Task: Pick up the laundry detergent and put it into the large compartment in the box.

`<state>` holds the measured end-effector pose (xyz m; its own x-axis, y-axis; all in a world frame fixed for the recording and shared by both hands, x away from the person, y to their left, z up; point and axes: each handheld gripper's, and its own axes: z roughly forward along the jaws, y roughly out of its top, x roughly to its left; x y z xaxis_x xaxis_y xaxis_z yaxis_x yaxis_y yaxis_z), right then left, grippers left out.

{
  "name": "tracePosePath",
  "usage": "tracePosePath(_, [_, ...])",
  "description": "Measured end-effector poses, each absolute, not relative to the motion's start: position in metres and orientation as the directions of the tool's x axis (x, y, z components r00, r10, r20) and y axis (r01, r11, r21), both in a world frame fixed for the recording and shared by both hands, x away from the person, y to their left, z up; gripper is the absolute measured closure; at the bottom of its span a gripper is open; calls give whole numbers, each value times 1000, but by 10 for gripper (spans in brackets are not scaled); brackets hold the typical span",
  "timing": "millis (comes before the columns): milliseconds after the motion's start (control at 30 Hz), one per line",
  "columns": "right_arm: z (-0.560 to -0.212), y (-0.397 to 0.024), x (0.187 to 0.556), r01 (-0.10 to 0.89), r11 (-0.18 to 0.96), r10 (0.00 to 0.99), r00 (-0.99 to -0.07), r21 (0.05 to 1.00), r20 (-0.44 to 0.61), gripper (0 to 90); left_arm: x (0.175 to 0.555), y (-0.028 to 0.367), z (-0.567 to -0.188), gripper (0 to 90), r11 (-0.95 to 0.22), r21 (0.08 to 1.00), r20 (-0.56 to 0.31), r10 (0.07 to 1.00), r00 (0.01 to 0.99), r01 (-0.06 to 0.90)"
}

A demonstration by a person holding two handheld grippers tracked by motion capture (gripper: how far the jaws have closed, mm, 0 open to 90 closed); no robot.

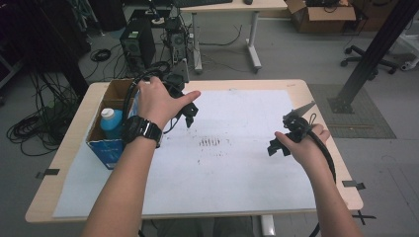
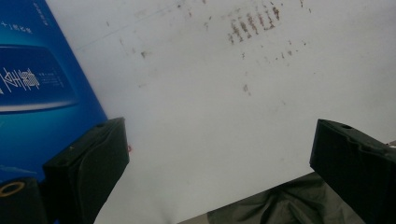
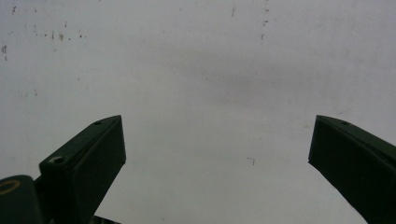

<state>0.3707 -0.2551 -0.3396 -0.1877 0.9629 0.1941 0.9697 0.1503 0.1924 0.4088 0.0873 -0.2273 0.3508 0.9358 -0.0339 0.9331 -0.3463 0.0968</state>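
While it hangs beside the box, left gripper (image 1: 189, 114) gapes wide, empty | blue-sided open cardboard box (image 1: 106, 148) – at white table sheet's (image 1: 237, 163) left edge, light-blue white-capped bottle (image 1: 110, 121) upright inside | right gripper (image 1: 282, 143) wide open, empty.

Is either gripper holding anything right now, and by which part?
No. The left gripper and right gripper both stand open over the white sheet, nothing between their jaws.
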Motion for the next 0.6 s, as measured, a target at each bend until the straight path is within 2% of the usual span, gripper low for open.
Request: tracePosePath(600, [-341,-255,369,970,151,962,-188,190,196,40,408,87,-230,49,-350,92,-42,934,355,932])
